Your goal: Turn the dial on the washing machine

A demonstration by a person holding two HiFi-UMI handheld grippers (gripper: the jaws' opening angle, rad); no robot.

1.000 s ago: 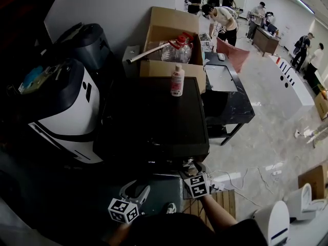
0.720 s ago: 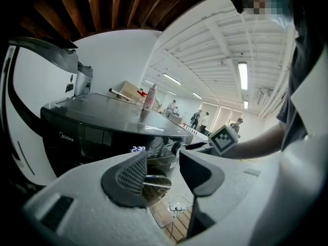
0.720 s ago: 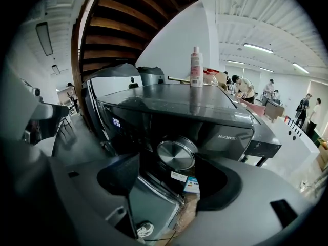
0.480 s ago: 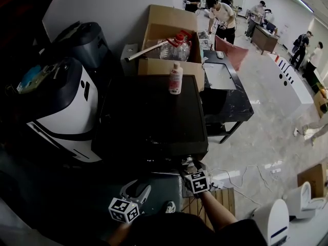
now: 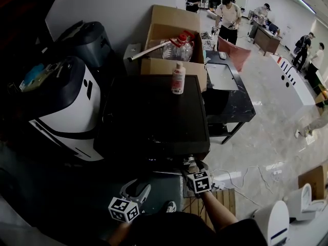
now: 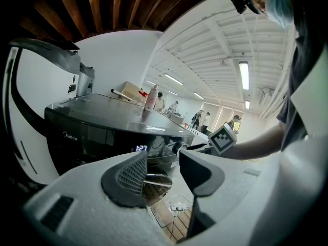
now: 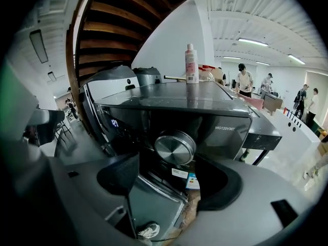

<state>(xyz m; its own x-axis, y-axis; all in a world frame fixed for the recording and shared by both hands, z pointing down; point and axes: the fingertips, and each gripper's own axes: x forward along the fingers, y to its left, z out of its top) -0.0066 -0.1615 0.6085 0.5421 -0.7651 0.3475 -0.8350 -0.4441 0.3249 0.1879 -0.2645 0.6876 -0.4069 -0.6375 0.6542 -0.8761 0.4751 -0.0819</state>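
The black washing machine [image 5: 154, 117] fills the middle of the head view; its front panel is hidden from there. In the right gripper view its round silver dial [image 7: 175, 147] sits on the dark panel [image 7: 225, 129]. My right gripper [image 7: 166, 164] is open just in front of the dial, one jaw to each side and slightly below, not touching it. From above, the right gripper [image 5: 190, 164] sits at the machine's front edge. My left gripper [image 5: 137, 189] hangs lower left, open and empty; its view [image 6: 163, 164] shows the lit display [image 6: 141, 148] and the dial [image 6: 178, 147].
A pink-white bottle [image 5: 178, 79] stands at the back of the machine's top. Behind it is a cardboard box [image 5: 171, 35] of items. A white and black appliance [image 5: 72, 106] stands to the left, a black table [image 5: 233, 99] to the right. Cables lie on the floor [image 5: 256, 176].
The right gripper has stayed at the machine's front edge with only a slight shift. The left gripper has not moved. People in the background have walked about.
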